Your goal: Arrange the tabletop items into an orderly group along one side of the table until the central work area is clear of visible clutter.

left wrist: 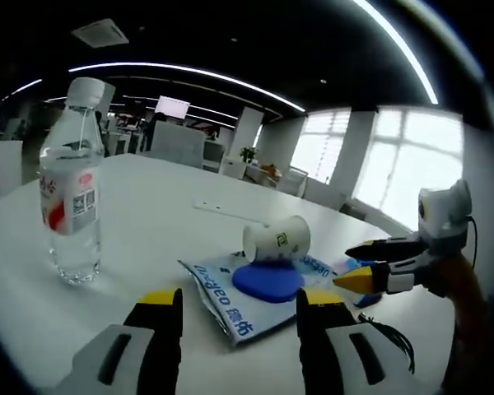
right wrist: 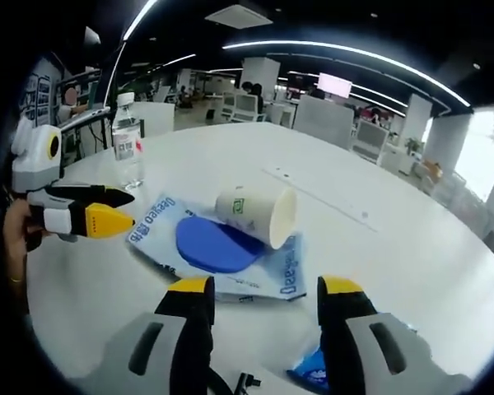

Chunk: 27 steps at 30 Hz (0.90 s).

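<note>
On the white table (left wrist: 173, 177) (right wrist: 395, 247) a paper cup (left wrist: 277, 239) (right wrist: 255, 213) lies on its side. It rests partly on a blue disc (left wrist: 267, 281) (right wrist: 212, 244), which sits on a blue-and-white packet (left wrist: 222, 303) (right wrist: 272, 276). A clear water bottle (left wrist: 70, 193) (right wrist: 128, 141) stands upright further off. My left gripper (left wrist: 239, 306) (right wrist: 115, 209) is open, just short of the packet. My right gripper (right wrist: 265, 298) (left wrist: 347, 265) is open on the packet's other side. Neither holds anything. A small blue pack (right wrist: 313, 369) (left wrist: 367, 299) lies under the right gripper.
A thin white strip (left wrist: 218, 207) (right wrist: 313, 193) lies flat on the table beyond the cup. A hand (right wrist: 15, 239) (left wrist: 468, 290) holds each gripper. Office desks, chairs and bright windows (left wrist: 395, 156) stand beyond the table's far edge.
</note>
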Motion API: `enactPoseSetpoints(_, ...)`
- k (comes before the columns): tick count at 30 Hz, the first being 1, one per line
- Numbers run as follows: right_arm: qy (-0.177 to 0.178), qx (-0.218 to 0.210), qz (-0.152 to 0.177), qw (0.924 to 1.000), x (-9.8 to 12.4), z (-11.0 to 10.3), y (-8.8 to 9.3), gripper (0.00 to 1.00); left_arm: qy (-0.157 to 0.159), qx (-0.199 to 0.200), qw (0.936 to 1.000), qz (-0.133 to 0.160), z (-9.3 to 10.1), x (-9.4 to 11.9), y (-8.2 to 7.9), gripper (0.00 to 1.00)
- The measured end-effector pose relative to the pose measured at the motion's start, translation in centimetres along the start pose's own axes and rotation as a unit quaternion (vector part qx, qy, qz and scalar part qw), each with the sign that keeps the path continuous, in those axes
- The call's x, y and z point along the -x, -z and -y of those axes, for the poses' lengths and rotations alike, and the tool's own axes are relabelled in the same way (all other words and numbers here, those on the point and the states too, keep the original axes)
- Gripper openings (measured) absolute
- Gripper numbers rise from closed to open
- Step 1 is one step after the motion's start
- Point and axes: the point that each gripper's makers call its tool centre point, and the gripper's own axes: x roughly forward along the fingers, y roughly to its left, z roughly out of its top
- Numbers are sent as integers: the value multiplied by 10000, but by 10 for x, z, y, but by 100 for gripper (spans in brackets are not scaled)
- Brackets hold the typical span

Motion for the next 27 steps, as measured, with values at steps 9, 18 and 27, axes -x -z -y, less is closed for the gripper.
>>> enactPoseSetpoints(9,-32,1,-256,9997,-8,2,1,46,-3,55,10000,-82,-3,-5,1,55)
enactPoseSetpoints(18,27,65,-570,9983,-20,4,7,43,11,148,9998,-111,-5,-10,4,53)
enactPoseSetpoints(27,102,124,-719,9973,-23,7,9,40,36,265,9996,-128,-6,-14,3,53)
